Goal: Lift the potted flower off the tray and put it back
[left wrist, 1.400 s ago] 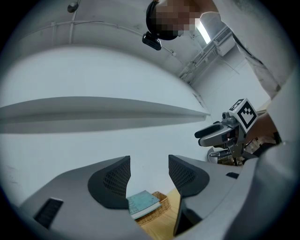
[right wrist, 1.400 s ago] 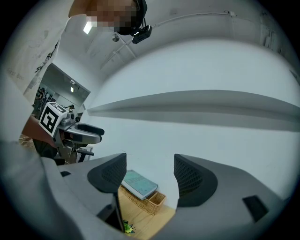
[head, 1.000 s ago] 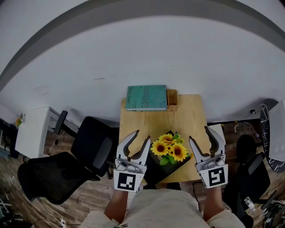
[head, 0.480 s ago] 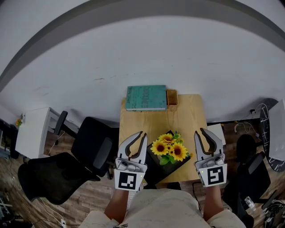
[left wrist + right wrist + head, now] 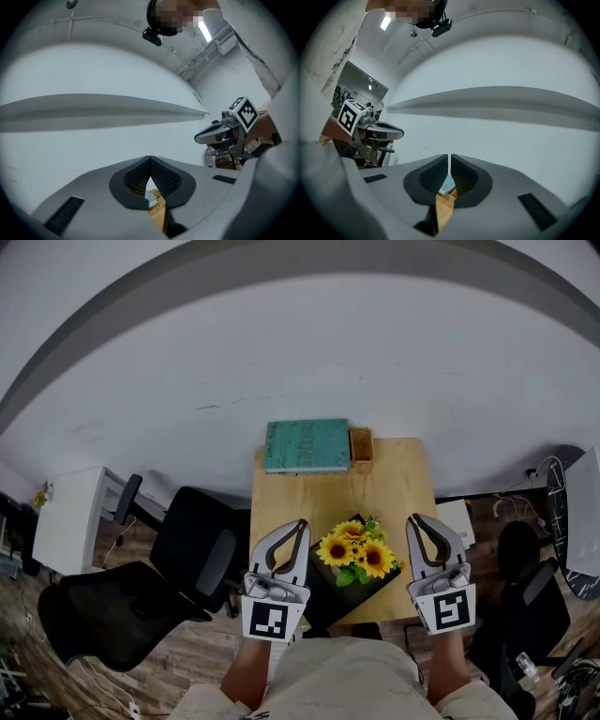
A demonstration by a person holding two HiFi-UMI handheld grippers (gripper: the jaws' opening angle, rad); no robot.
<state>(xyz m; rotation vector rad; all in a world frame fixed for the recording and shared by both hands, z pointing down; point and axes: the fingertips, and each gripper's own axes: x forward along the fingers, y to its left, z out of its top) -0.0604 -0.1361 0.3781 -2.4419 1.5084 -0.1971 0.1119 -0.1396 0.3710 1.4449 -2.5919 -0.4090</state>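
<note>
While potted flower (image 5: 354, 554) is seen standing on black tray (image 5: 325, 599) at near edge of wooden table (image 5: 319, 498), left gripper (image 5: 302, 523) and right gripper (image 5: 412, 519) are held at its left and right, apart from it. Left jaws: just closed, tips brought together, nothing caught between. Right jaws: just closed, hairline slit left, nothing between. Teal book (image 5: 307, 445) laid at far edge; small brown basket (image 5: 361, 442) set just right of it.

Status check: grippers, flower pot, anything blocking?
Both jaws just closed, shut, empty: left gripper, right gripper. Potted flower untouched on tray, between them. Nothing in the way.
</note>
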